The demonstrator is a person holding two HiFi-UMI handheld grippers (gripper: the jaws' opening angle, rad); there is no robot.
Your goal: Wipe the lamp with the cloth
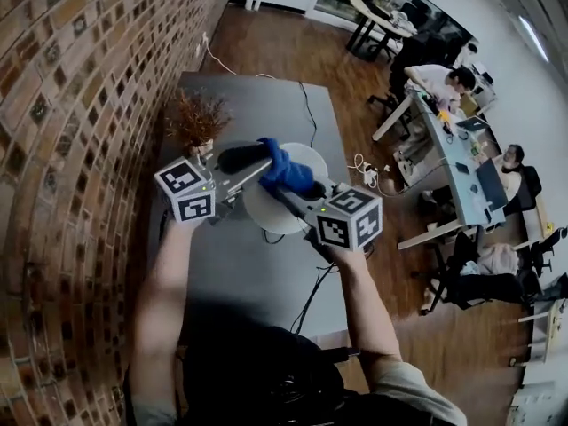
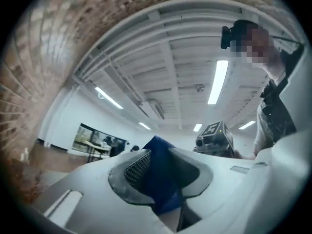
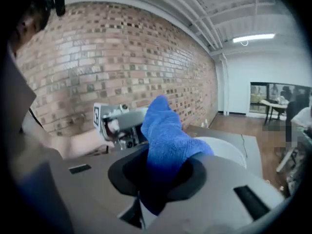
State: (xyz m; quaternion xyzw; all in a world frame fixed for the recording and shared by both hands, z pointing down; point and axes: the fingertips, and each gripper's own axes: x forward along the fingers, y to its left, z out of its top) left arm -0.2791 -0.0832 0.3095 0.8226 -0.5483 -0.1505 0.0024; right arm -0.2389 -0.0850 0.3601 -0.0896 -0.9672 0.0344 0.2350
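Note:
A blue cloth (image 1: 286, 171) hangs in the air between both grippers, above the white round lamp (image 1: 262, 209) on the grey table (image 1: 257, 273). From the left, my left gripper (image 1: 253, 156) reaches in level. In the left gripper view the cloth (image 2: 161, 174) fills the gap between its pads. My right gripper (image 1: 297, 185) comes from the lower right and is shut on the other end. The right gripper view shows the cloth (image 3: 168, 140) rising out of its jaws, with the lamp (image 3: 226, 152) behind it.
A brick wall (image 1: 71, 149) runs along the table's left side. A pot of dried twigs (image 1: 195, 122) stands behind the lamp. Black cables (image 1: 311, 114) cross the table and hang off its front. People sit at desks (image 1: 444, 87) far right.

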